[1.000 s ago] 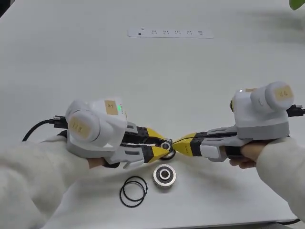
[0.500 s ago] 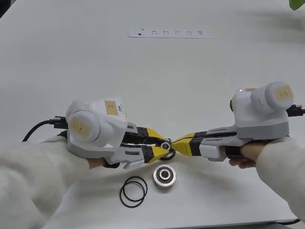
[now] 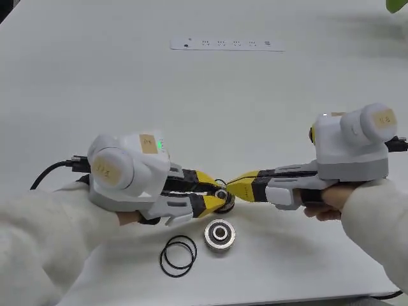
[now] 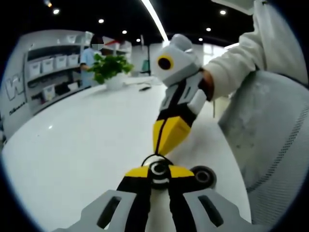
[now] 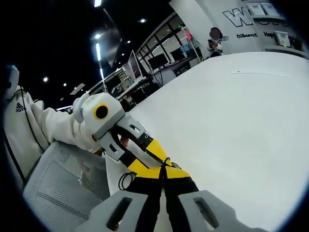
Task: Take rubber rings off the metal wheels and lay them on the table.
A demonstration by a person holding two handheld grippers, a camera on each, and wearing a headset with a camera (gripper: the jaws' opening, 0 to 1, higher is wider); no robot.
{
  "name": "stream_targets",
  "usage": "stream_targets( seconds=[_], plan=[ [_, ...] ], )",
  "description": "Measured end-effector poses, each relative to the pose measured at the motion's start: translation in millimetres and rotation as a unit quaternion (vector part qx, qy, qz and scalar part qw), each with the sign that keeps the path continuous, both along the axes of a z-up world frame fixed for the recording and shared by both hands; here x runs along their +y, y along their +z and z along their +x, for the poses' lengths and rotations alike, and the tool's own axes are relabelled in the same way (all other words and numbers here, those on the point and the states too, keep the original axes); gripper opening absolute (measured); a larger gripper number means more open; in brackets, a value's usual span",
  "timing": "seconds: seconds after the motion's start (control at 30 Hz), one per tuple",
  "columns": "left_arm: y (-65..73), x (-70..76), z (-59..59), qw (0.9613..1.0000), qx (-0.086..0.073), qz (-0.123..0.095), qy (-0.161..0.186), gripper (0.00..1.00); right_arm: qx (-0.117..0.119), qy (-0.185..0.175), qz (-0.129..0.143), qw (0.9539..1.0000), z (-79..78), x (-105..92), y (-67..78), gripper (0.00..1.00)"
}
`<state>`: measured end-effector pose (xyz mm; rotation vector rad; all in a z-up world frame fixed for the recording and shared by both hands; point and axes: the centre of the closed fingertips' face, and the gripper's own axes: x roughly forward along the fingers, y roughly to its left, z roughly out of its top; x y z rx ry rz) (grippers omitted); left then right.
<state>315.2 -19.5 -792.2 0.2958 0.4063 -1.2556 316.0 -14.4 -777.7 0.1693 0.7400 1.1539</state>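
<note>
My left gripper (image 3: 218,195) is shut on a small metal wheel (image 3: 223,194) held just above the white table. From the right, my right gripper (image 3: 230,185) meets it tip to tip, shut on a thin black rubber ring (image 3: 220,183) that loops up off that wheel. In the left gripper view the wheel (image 4: 159,169) sits between my yellow jaws, and the right gripper (image 4: 162,146) pinches the ring (image 4: 150,157) just above it. A second wheel (image 3: 220,234) lies flat on the table below them. Two loose rubber rings (image 3: 178,255) lie overlapping to its left.
A white power strip (image 3: 220,44) lies at the far side of the table (image 3: 204,108). A black cable (image 3: 51,171) trails off behind the left gripper. The table's front edge runs close under the loose rings. A person stands by shelves (image 4: 91,53) in the background.
The right gripper has shifted slightly left and up, its tips now over the held wheel, with the ring lifted a little. The left gripper, second wheel and loose rings have stayed put.
</note>
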Motion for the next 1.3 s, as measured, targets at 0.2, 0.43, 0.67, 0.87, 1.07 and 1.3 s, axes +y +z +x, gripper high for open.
stream_targets(
  seconds=[0.2, 0.43, 0.67, 0.87, 1.07, 1.3],
  plan=[
    [-0.1, -0.1, 0.4, 1.0000, -0.004, 0.001, 0.000, 0.14, 0.007, -0.008, -0.010, 0.9999, 1.4, -3.9, -4.9, 0.00],
    [0.2, -0.6, -0.2, 0.9999, -0.006, 0.010, -0.003, 0.14, 0.010, -0.011, -0.013, 0.9998, 1.8, -4.9, -6.8, 0.00],
    [7.2, -1.2, -6.9, 0.9997, -0.009, 0.016, -0.015, 0.19, 0.013, -0.018, -0.010, 0.9997, 3.0, -5.8, -5.3, 0.00],
    [17.4, -0.9, -14.5, 0.9996, -0.005, 0.013, -0.026, 0.25, 0.014, -0.027, -0.003, 0.9995, 5.3, -6.5, -0.9, 0.00],
    [35.0, 1.5, -18.1, 0.9994, -0.012, 0.005, -0.033, 0.27, 0.013, -0.030, -0.002, 0.9995, 5.5, -7.2, 1.6, 0.00],
    [57.1, 16.7, -16.8, 0.9994, -0.029, -0.003, -0.018, 0.34, 0.009, -0.033, 0.003, 0.9994, 6.1, -6.4, 7.4, 0.00]
  ],
)
